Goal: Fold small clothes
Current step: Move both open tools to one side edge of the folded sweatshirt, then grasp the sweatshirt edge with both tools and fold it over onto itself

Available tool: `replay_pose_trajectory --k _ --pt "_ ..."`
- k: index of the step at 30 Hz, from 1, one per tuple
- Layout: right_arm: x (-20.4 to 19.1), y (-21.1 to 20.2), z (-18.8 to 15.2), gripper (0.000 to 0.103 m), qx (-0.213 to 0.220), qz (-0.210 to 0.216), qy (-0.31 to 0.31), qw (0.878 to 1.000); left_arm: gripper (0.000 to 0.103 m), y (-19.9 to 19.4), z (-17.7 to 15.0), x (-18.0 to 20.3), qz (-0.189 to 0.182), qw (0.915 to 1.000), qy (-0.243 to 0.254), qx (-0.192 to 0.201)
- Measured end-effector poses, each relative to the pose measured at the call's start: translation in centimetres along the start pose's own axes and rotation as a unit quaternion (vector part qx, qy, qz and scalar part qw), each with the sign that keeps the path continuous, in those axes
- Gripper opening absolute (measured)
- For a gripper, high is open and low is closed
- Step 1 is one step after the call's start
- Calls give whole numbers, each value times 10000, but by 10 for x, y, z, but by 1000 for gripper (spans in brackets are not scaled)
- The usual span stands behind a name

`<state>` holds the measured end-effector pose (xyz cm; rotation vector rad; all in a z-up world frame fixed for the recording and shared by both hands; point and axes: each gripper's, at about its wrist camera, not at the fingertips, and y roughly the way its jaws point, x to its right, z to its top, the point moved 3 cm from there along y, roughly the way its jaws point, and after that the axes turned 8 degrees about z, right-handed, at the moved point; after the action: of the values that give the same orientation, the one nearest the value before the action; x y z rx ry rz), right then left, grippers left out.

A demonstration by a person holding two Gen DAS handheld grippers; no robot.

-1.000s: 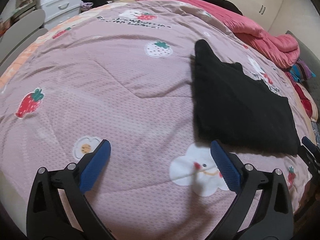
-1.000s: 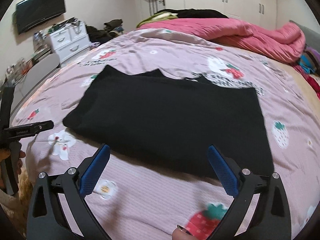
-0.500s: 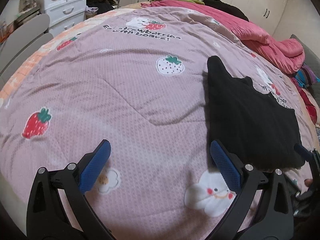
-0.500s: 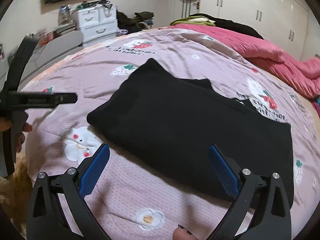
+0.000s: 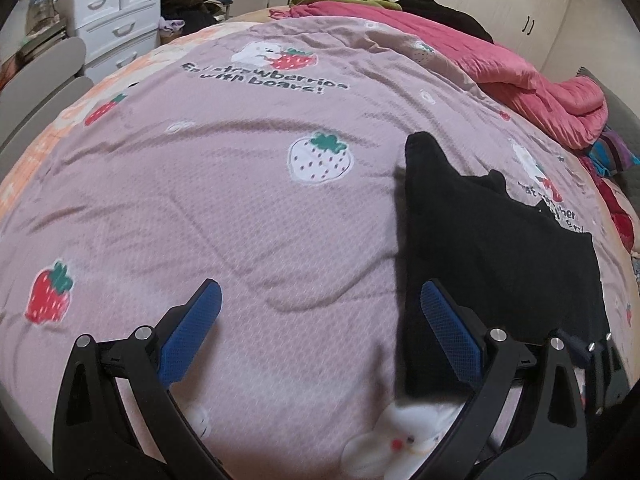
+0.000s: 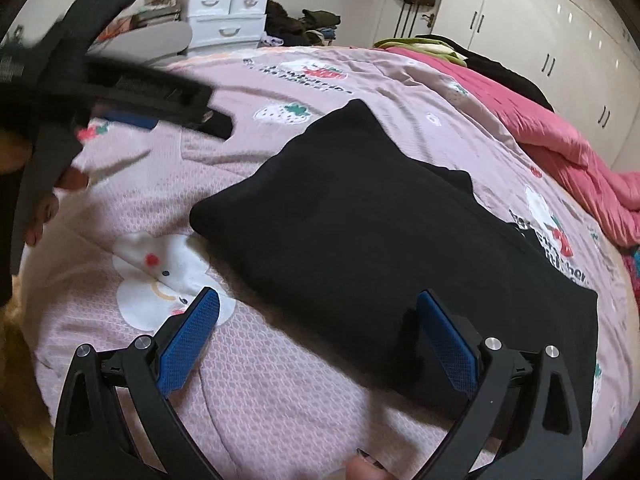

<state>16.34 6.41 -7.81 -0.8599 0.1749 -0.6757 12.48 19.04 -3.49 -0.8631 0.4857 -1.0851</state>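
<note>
A folded black garment [image 6: 392,248] lies flat on the pink strawberry-print quilt [image 5: 224,200], right of the quilt's middle. The right gripper [image 6: 318,334] hovers at its near edge, jaws spread, empty. The left gripper [image 5: 320,330], jaws likewise spread, hangs by its left edge.

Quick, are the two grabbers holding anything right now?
Left gripper: open, holding nothing, over the quilt.
Right gripper: open, holding nothing, at the black garment.

left gripper [image 6: 120,96]: motion-blurred in the right wrist view
black garment [image 5: 500,248]: near corner hidden behind the gripper finger [image 5: 452,332]
</note>
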Motion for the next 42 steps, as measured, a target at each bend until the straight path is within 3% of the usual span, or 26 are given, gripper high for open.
replay_pose_trajectory --k 18,24,30,32,34,42 --pt "6 39 14 98 -174 -557 -280 9979 94 29 22 28 -75 9996 229 -129" --pt "12 39 21 97 97 -946 -378 9947 94 41 31 39 -52 9992 331 -220" --pt "16 15 19 62 615 -645 -309 9955 94 45 37 56 -229 9985 427 -252" --pt "16 6 17 36 761 -496 -280 9955 94 47 39 63 -323 9981 442 -294" --pt "15 -2 18 22 905 -523 -290 9941 94 50 41 71 -398 9975 450 -359" --pt "34 -33 15 17 1374 -664 75 9883 94 51 48 104 -986 9929 384 -537"
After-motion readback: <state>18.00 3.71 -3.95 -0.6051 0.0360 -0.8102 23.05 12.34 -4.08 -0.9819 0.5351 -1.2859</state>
